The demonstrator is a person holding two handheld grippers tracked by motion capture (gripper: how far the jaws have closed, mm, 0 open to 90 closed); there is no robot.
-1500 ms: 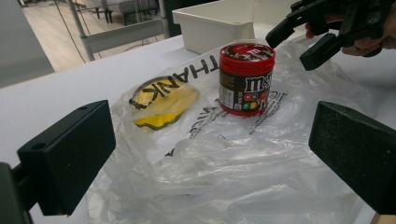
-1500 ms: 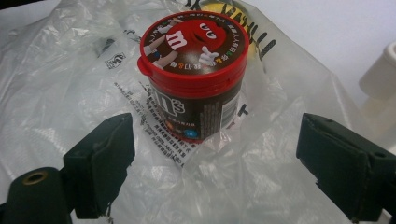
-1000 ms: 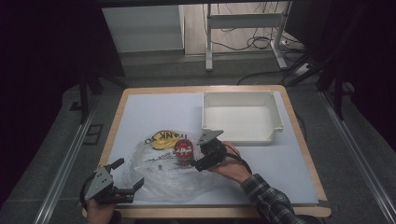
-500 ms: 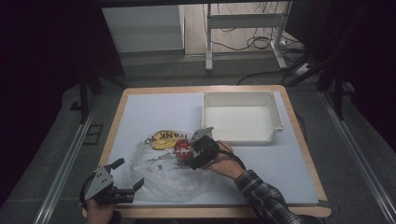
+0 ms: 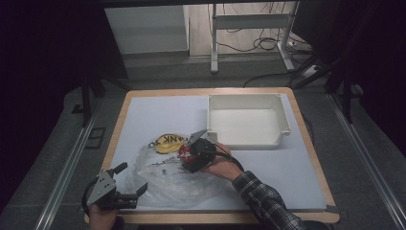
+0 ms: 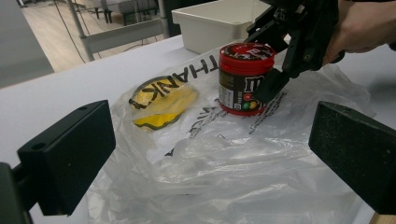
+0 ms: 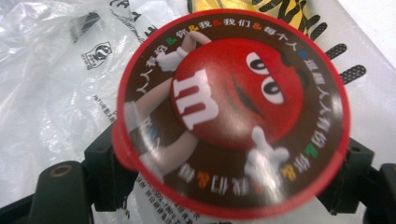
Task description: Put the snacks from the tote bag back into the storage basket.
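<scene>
Right tool [image 5: 187, 154]: jaws have just been closing and now clamp the red can [image 6: 243, 77], which stands upright on the plastic bag [image 5: 167, 179]. Left tool [image 5: 132, 181]: jaws apart, empty, near the bag's edge on the bench [image 5: 143, 115].

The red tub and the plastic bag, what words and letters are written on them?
"m": big white letter on the lid of the red tub, and again on its side label.
Ring of Chinese characters around the lid rim: too blurred to copy surely.
"THANK": black letters on the plastic bag near its yellow patch; the letters after it are hidden.
Small black print on the bag: too small to read.
</scene>
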